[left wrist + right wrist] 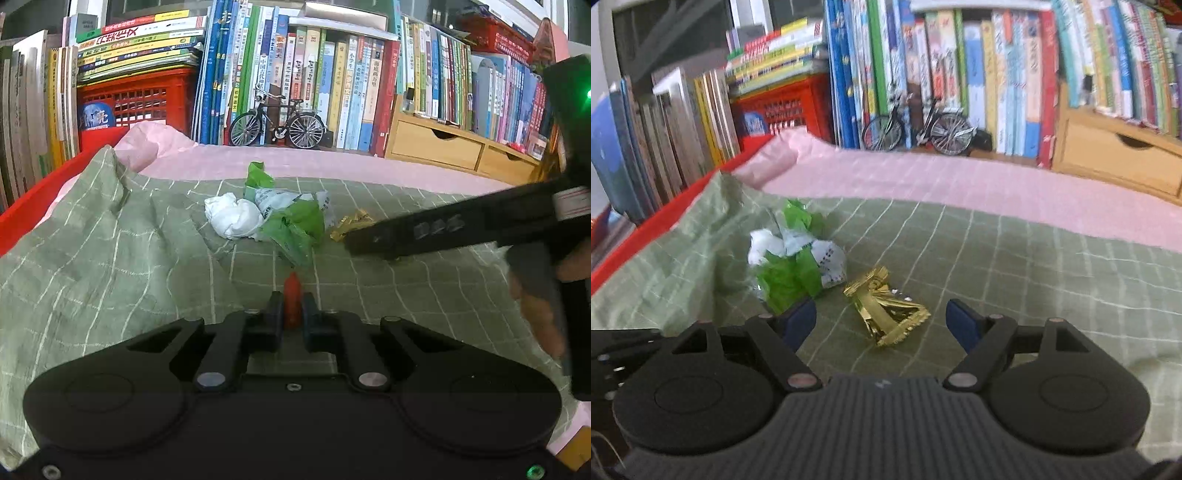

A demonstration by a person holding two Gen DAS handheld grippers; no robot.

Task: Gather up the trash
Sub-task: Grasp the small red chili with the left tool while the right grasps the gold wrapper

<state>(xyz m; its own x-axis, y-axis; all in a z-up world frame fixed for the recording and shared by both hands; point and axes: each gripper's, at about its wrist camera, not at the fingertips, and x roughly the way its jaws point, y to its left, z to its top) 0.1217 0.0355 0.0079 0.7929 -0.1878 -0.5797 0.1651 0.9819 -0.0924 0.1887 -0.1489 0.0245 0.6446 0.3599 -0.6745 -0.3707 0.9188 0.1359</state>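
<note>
On the green checked cloth (110, 258) lies a heap of trash: a crumpled white paper (232, 216), a green and white plastic wrapper (295, 221) and a gold foil wrapper (351, 223). My left gripper (291, 295) is shut on a small red piece (292, 306), just in front of the heap. My right gripper (881, 310) stands open low over the cloth, with the gold foil wrapper (886, 314) lying between its blue pads (801, 317) and untouched by them. The green wrapper (790, 269) lies just left of it. In the left wrist view a right finger (424, 232) reaches in beside the gold wrapper.
A pink sheet (960, 184) lies behind the cloth, with a red edge (33, 199) along the left. A model bicycle (277, 123), rows of books (332, 74), a red crate (140, 99) and wooden drawers (436, 147) line the back. A hand (543, 314) holds the right gripper.
</note>
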